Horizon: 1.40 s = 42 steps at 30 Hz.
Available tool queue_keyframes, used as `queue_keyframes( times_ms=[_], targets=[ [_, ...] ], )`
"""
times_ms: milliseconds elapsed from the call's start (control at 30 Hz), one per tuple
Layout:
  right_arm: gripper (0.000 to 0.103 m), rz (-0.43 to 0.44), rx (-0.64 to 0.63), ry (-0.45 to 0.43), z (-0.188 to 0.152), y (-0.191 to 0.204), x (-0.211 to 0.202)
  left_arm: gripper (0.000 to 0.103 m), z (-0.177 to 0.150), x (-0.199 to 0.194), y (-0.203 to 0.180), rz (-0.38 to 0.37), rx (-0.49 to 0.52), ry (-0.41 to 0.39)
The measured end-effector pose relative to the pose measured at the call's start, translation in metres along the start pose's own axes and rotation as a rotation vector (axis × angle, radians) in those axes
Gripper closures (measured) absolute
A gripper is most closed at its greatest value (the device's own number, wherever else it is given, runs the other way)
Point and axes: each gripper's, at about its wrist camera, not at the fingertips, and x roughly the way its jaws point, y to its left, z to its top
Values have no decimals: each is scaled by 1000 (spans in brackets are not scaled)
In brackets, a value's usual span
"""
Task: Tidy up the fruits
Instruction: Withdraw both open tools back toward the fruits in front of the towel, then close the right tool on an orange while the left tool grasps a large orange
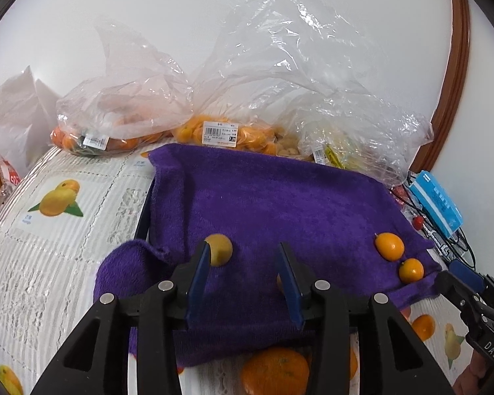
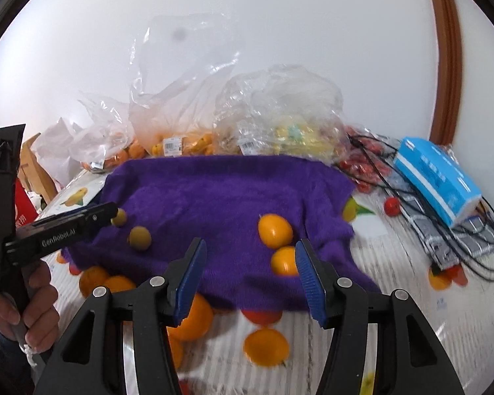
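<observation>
A purple towel [image 1: 280, 204] lies over the table. On it sit a yellow-green round fruit [image 1: 221, 249] and two orange kumquats [image 1: 390, 246] [image 1: 411, 270]. My left gripper [image 1: 247, 263] is open and empty; the yellow-green fruit touches its left finger's tip from outside. My right gripper [image 2: 250, 260] is open and empty above the towel's front edge [image 2: 214, 210]. The nearer kumquat [image 2: 284, 260] lies just inside its right finger, the other kumquat [image 2: 275, 230] behind it. Two yellow-green fruits [image 2: 140, 237] [image 2: 119, 218] lie by the left gripper's tip [image 2: 108, 213].
Clear plastic bags of oranges [image 1: 92, 131], kumquats [image 1: 220, 131] and yellow fruit [image 1: 339, 151] stand behind the towel. A blue box [image 2: 438, 177], black cables [image 2: 477, 250] and small red tomatoes [image 2: 392, 205] lie at the right. The fruit-print tablecloth [image 1: 59, 230] shows around the towel.
</observation>
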Motion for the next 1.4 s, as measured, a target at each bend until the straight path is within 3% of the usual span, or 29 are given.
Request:
queue_keyframes(
  times_ms=[400, 733, 800, 833, 867, 1167, 1400],
  targets=[
    [47, -4, 52, 77, -31, -10, -16, 61, -21, -32, 5, 3, 24, -15],
    [47, -29, 63, 189, -51, -11, 9, 59, -34, -44, 19, -28, -9, 23],
    [58, -36, 55, 204, -51, -9, 14, 59, -36, -45, 19, -36, -5, 28],
    [69, -33, 49, 214, -51, -8, 16, 59, -37, -45, 18, -40, -1, 34],
    [69, -35, 47, 220, -51, -8, 17, 59, -38, -45, 17, -43, 3, 39],
    [69, -9, 115, 186, -55, -20, 3, 58, -48, -40, 3, -108, 65, 94],
    [69, -13, 89, 196, -54, -13, 4, 56, -54, -30, -12, -83, 143, 135]
  ],
)
